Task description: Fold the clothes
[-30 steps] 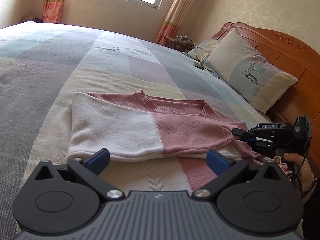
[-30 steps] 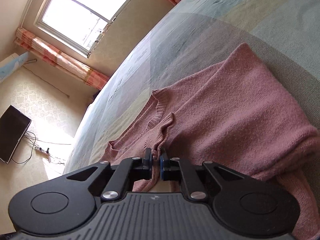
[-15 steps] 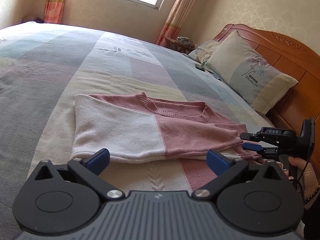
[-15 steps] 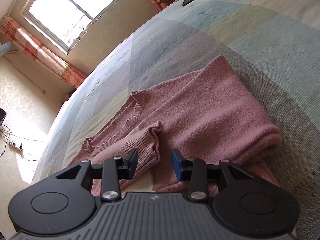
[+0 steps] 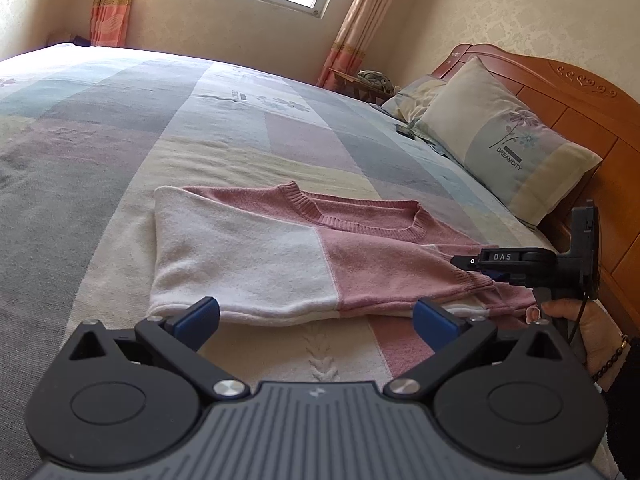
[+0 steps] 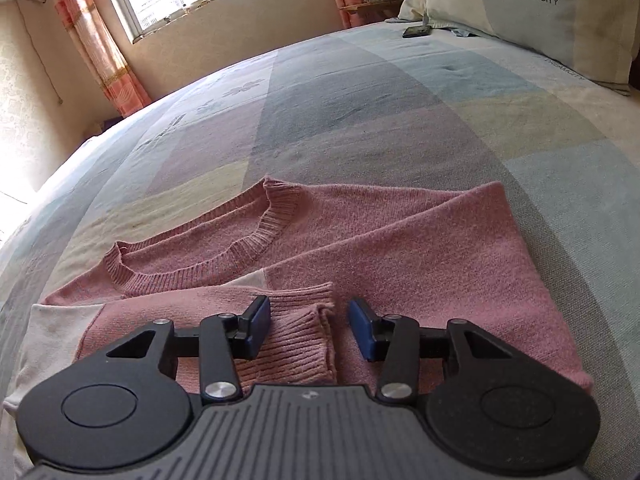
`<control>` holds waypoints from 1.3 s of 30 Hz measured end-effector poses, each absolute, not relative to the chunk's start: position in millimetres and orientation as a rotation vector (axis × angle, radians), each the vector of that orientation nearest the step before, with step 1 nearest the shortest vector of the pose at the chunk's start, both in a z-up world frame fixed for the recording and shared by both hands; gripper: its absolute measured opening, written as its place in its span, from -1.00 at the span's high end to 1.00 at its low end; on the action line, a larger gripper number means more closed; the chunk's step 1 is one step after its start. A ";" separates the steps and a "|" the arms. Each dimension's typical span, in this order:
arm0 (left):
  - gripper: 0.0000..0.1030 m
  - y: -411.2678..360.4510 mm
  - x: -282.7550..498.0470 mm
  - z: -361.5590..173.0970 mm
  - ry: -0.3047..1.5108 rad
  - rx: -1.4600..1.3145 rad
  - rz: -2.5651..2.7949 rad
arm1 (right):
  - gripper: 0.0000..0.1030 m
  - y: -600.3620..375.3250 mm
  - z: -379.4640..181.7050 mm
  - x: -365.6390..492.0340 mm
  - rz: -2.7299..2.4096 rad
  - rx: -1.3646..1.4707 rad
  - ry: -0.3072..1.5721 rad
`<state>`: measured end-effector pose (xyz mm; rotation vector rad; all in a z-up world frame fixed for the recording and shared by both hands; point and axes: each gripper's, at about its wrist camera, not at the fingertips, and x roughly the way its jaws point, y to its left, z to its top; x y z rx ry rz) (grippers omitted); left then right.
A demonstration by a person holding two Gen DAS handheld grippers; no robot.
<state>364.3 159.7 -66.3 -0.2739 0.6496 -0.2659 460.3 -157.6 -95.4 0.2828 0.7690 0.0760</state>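
A pink and white knit sweater (image 5: 304, 256) lies flat on the bed, neck away from me, sleeves folded over its body. My left gripper (image 5: 316, 318) is open and empty, just in front of the sweater's near edge. My right gripper (image 6: 309, 328) is open, its jaws on either side of the pink ribbed sleeve cuff (image 6: 298, 332) without pinching it. The right gripper also shows in the left wrist view (image 5: 480, 266), at the sweater's right side, held by a hand.
The patchwork bedspread (image 5: 120, 152) spreads wide to the left and beyond the sweater. Pillows (image 5: 504, 148) lean on the wooden headboard (image 5: 592, 100) at right. A dark phone (image 6: 416, 31) lies near the pillows. A window and curtains stand at the far wall.
My right gripper was shut on the sleeve cuff, then opened and let it down on the sweater; it has leveled out and drawn back a little. The left gripper stayed open and still.
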 end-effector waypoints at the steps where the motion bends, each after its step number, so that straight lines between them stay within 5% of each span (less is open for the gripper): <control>1: -0.99 159.9 364.0 -66.1 0.648 -0.276 -0.266 | 0.45 -153.1 -94.7 456.7 0.090 0.243 0.752; 3: -0.99 160.1 363.5 -65.8 0.646 -0.280 -0.266 | 0.68 -145.8 -90.6 449.3 0.098 0.167 0.706; 6: -0.99 160.3 363.0 -65.2 0.643 -0.281 -0.264 | 0.70 -142.7 -78.7 444.7 0.033 0.088 0.599; 24: -0.99 161.9 358.8 -60.5 0.674 -0.199 -0.251 | 0.40 -113.8 -74.9 414.7 0.206 -0.021 0.741; 28: -0.99 157.5 356.1 -59.2 0.687 -0.133 -0.241 | 0.09 -124.1 -83.3 409.5 0.154 -0.024 0.790; 39: -0.99 160.4 353.9 -59.0 0.695 -0.059 -0.209 | 0.06 -88.1 -58.6 441.6 0.230 -0.030 0.714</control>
